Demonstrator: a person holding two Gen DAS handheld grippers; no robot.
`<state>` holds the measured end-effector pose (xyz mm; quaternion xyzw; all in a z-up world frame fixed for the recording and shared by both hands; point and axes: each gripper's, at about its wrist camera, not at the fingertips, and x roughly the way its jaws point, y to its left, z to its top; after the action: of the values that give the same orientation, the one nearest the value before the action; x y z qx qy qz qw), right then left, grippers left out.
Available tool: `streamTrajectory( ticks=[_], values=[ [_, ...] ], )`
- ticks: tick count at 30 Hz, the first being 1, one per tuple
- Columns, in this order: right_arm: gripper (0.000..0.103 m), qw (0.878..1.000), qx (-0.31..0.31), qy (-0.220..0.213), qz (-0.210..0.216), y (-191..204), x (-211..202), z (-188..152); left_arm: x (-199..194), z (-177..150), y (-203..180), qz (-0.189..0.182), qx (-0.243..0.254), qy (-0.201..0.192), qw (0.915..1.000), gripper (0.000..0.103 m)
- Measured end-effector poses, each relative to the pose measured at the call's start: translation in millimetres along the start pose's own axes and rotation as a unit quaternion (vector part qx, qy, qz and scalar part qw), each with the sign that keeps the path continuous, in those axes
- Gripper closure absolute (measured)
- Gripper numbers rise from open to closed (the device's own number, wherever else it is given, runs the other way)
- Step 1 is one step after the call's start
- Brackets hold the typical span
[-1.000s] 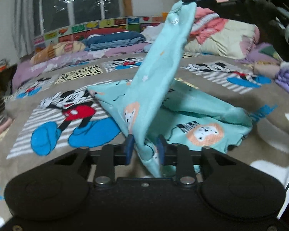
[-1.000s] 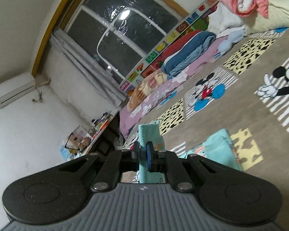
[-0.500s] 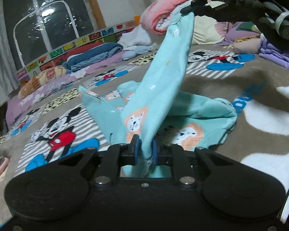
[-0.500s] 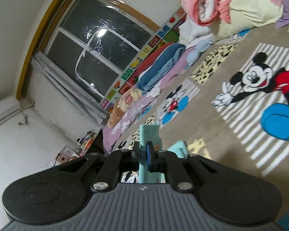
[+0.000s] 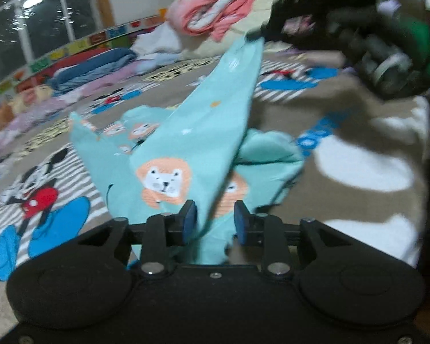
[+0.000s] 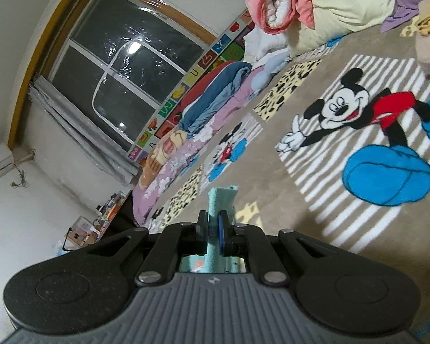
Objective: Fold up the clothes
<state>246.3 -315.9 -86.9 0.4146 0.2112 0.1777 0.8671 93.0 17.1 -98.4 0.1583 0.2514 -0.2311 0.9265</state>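
The left gripper (image 5: 212, 219) has just opened its jaws: they stand apart, with the teal garment (image 5: 186, 154) running loosely between the pads, unclamped. Half a second ago they pinched it. Judged from this, the near corner is being released or re-gripped. The right gripper (image 6: 213, 229) stays clamped on the far corner, now lower than before. The garment stretches from the near left gripper up to the right one, its bulk lying on the blanket (image 5: 344, 120).
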Motion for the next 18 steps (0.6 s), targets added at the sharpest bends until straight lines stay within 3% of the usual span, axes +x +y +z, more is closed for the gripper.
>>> streamTrajectory(
  ticks=[2, 4, 9, 12, 18],
  values=[
    [0.094, 1.0, 0.006, -0.003, 0.003, -9.6, -0.1, -2.9, -13.8, 1.1, 17.6, 0.0, -0.029, -0.016, 0.9994, 0.08],
    [0.094, 1.0, 0.008, -0.006, 0.013, -17.6, -1.1, -5.4, -23.0, -0.5, 40.2, 0.026, -0.076, -0.029, 0.9963, 0.081],
    [0.094, 0.998, 0.026, -0.023, 0.052, -29.9, -10.1, -12.0, -21.2, -3.1, 81.2, 0.104, -0.171, -0.046, 0.9787, 0.083],
    [0.094, 0.996, 0.043, -0.031, 0.077, -35.3, -16.6, -15.3, -8.9, 0.9, 75.9, 0.101, -0.164, -0.043, 0.9803, 0.083],
    [0.094, 0.99, 0.075, -0.037, 0.115, -32.6, -36.2, -21.8, 13.7, 1.4, 48.3, 0.066, -0.072, -0.003, 0.9952, 0.083]
  ],
)
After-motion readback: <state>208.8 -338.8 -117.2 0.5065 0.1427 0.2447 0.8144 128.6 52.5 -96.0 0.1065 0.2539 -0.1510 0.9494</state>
